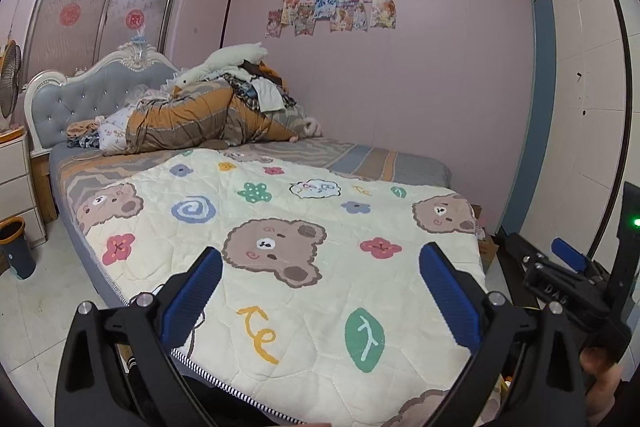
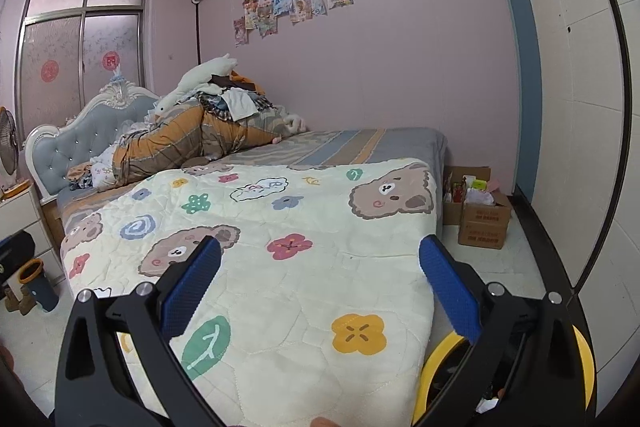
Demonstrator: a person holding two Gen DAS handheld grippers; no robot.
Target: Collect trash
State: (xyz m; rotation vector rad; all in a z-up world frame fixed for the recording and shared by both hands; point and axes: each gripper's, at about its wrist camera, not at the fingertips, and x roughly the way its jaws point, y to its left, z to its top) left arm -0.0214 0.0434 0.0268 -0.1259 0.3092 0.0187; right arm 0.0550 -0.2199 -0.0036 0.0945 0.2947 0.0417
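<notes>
left gripper (image 1: pixel 320 279), black frame with blue ribbed pads: jaws spread wide, nothing between them, held over the foot of the cream quilted blanket printed with brown bears and flowers (image 1: pixel 288 247). right gripper (image 2: pixel 320 279), same make: jaws likewise spread and empty, over the same blanket's right edge. trash: none held; candidate litter appears only as white scraps inside the round yellow-rimmed bin (image 2: pixel 582 355) on the floor just right of the bed, partly hidden behind the right finger. second container: dark blue waste bin with an orange rim (image 1: pixel 16 247) on the floor to the left of the bed. open brown cardboard boxes (image 2: pixel 484 223) by the far wall hold mixed items, uncertain as trash. risks, judged: snagging the blanket when reaching down; mistaking boxed goods for litter; knocking the yellow bin over.
</notes>
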